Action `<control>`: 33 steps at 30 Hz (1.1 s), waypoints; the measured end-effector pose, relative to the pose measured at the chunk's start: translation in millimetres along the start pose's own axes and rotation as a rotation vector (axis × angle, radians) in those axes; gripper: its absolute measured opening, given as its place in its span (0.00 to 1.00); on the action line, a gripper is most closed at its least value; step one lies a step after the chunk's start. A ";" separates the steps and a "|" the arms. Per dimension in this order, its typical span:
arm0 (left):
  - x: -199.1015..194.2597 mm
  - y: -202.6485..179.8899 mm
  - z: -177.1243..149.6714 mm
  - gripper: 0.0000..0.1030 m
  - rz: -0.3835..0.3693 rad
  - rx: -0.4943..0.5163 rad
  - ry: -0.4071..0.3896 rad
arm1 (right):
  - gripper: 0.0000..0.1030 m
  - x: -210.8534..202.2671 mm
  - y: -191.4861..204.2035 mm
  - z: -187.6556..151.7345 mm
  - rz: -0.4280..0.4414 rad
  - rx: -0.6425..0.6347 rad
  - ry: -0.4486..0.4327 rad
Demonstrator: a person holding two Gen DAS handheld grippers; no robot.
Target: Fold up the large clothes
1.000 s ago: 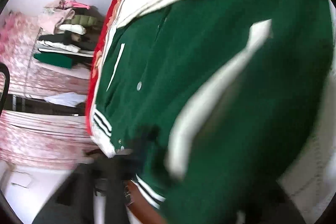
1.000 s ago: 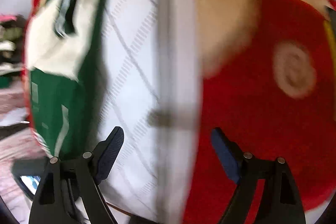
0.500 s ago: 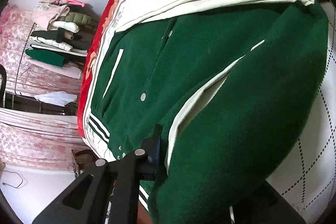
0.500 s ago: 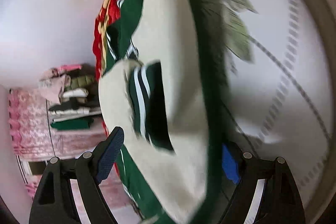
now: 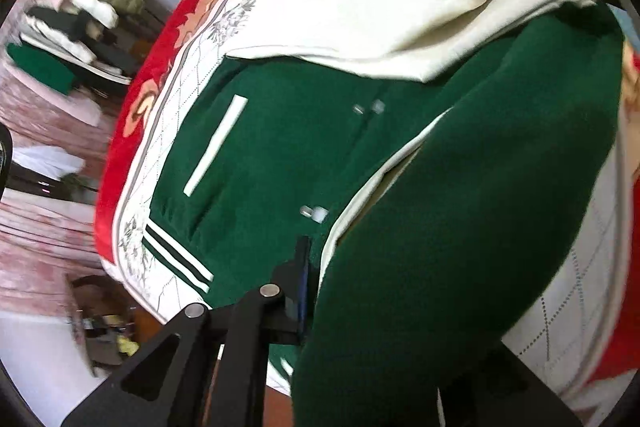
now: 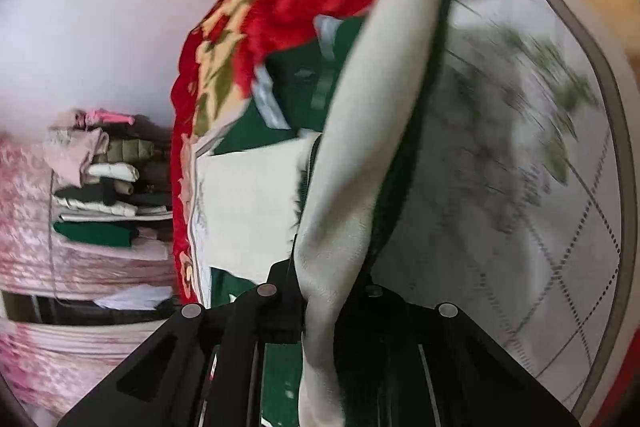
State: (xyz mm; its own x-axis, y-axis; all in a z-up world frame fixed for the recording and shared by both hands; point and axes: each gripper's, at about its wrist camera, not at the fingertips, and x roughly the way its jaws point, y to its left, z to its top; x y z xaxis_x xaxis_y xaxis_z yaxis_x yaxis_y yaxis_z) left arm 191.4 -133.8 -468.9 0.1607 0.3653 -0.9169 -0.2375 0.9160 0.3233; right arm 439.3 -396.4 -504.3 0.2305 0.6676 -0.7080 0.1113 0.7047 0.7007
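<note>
The right gripper [image 6: 332,291] has just snapped shut on the varsity jacket [image 5: 280,155]'s cream sleeve [image 6: 360,167]. The left gripper [image 5: 316,291] pinches its green side, so both can fold it across the bedspread [image 5: 168,131].

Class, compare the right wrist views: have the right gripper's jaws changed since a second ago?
Yes. The right gripper was spread wide over the bedspread; its jaws have closed onto the jacket's cream sleeve, beside the quilted white bedspread.

Surface: bed [image 5: 568,327], covered by a white quilted spread with dotted diamond stitching and grey leaf print.
Beneath spread: red floral blanket [image 5: 168,39], showing along the edges.
Lying on spread: green varsity jacket [image 5: 280,147], cream sleeve [image 5: 360,23] folded across its chest, striped hem near the bed's edge.
</note>
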 end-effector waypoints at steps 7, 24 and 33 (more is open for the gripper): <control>11.7 130.8 36.8 0.10 -0.160 -0.097 0.000 | 0.11 39.7 168.8 -4.1 -0.104 -0.136 -0.016; 210.2 322.4 4.4 0.81 -0.359 -0.564 0.252 | 0.46 307.7 308.5 -47.6 -0.261 -0.333 0.359; 165.3 306.3 -1.5 0.96 -0.190 -0.589 0.191 | 0.82 167.9 165.9 -30.4 -0.388 -0.165 0.081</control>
State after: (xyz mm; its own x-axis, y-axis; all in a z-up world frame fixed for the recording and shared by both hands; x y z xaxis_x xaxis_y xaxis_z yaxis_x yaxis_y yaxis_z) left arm 143.7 206.8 -521.9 0.0918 0.1199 -0.9885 -0.7160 0.6979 0.0182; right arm 467.0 -160.1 -509.6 0.1242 0.3573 -0.9257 0.0167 0.9320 0.3620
